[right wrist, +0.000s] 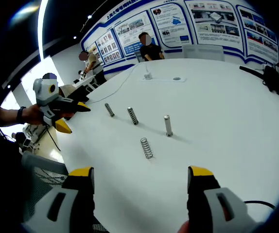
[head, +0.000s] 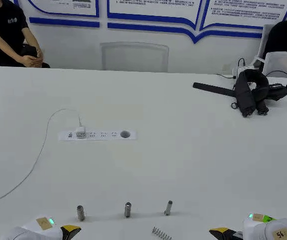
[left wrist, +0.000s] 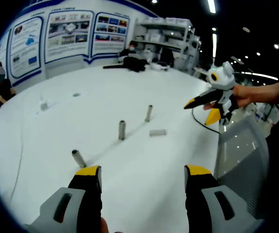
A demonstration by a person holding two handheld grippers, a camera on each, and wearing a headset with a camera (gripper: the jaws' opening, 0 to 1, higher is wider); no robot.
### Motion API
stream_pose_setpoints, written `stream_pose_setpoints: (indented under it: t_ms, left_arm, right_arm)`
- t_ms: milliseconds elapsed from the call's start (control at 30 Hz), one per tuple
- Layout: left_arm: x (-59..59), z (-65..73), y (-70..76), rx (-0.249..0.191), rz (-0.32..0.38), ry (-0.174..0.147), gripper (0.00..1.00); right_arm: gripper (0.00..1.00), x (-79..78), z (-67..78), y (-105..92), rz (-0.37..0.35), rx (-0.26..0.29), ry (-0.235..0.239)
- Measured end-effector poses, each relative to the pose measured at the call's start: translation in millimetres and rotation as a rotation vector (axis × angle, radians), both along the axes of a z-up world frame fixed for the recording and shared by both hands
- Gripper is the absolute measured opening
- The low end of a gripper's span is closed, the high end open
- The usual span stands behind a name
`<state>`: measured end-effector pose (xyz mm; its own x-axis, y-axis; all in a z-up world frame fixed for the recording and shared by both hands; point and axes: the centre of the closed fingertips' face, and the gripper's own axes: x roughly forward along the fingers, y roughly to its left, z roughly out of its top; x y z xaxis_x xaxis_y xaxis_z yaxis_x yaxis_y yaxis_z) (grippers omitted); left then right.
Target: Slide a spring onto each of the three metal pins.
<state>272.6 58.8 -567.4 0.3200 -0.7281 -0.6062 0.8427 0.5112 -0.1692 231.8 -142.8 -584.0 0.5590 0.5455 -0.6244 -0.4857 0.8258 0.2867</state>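
Metal spring (right wrist: 146, 148) lies loose near the bare right pin (right wrist: 168, 125); left hand-held gripper (left wrist: 142, 172) and right hand-held gripper (right wrist: 140, 174) gape wide, empty; I judge a skewed pinch could roll it away.

The tabletop (head: 183, 160) is white. The pins (head: 128, 209) and the spring (head: 160, 233) are silver-grey. The left claw (left wrist: 143, 171) and right claw (right wrist: 140, 172) are grey with yellow tips. The wall band (head: 148, 26) is blue.

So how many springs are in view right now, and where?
3. One sits on the left pin, one on the middle pin, and a loose spring lies on the table near the bare right pin. None look hidden.
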Motion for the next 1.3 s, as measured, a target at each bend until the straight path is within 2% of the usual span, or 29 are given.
stream_pose_setpoints:
  t_ms: [367, 533, 633, 733, 867, 1033, 1200, 1300]
  left_arm:
    - [-3.6, -4.0, -19.0, 0.029, -0.093, 0.002, 0.73]
    - [-3.2, -5.2, -30.2, 0.054, -0.151, -0.015, 0.73]
    - [-4.7, -6.5, -41.1, 0.061, -0.195, -0.015, 0.73]
    - [-5.5, -8.7, -49.7, 0.094, -0.257, -0.039, 0.72]
    - [-7.2, -10.1, -61.5, 0.107, -0.309, -0.049, 0.72]
    - [-9.5, -15.0, -73.3, 0.158, -0.405, -0.080, 0.72]
    - [-10.5, -18.6, -84.7, 0.180, -0.468, -0.093, 0.72]
    - [-11.0, -22.6, -93.3, 0.175, -0.488, -0.077, 0.72]
  right_arm:
    - [0.81, -8.0, -4.5, 4.2, 0.005, 0.004, 0.010]
    - [0.81, -10.2, -3.6, 3.7, -0.003, 0.010, 0.008]
    - [0.81, -12.8, -2.7, 3.3, -0.005, 0.008, 0.009]
    - [0.81, -14.2, -1.8, 2.8, -0.009, 0.012, 0.009]
    - [0.81, -15.9, -2.4, 2.0, -0.009, 0.012, 0.011]
    - [0.81, -17.9, -2.0, 0.4, -0.016, 0.015, 0.012]
    - [0.81, -20.6, -3.2, -2.5, -0.021, 0.017, 0.016]
    - [0.81, -22.6, -3.3, -3.8, -0.021, 0.017, 0.017]
